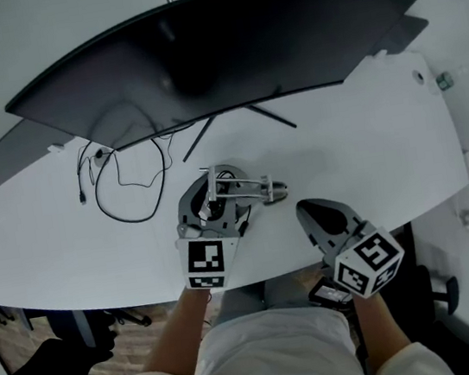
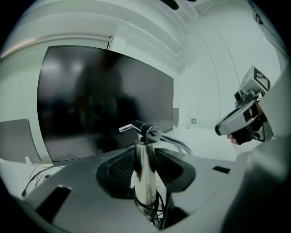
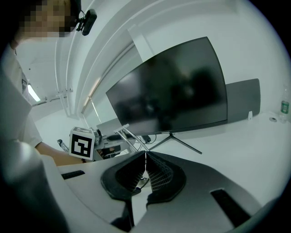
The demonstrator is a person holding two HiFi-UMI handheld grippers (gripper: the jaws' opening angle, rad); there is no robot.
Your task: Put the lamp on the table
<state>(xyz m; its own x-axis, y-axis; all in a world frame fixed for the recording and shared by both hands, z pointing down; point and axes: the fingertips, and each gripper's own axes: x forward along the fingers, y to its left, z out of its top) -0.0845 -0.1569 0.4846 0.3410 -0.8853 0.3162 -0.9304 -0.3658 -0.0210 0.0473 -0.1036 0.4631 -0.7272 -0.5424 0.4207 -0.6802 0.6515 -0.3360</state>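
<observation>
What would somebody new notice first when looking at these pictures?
A wide, curved dark monitor fills the back of the white table. Near the front edge, a shiny metal lamp sits between the open jaws of the left tool; the right tool, shut and empty, is to its right.

Hand-held gripper, jaws together

Light: bright, even, cool white, ceiling light | Glare: soft reflections on dark monitor | Shadows: faint on white counter | Edges: strong fisheye bend, black corners, slight blur
</observation>
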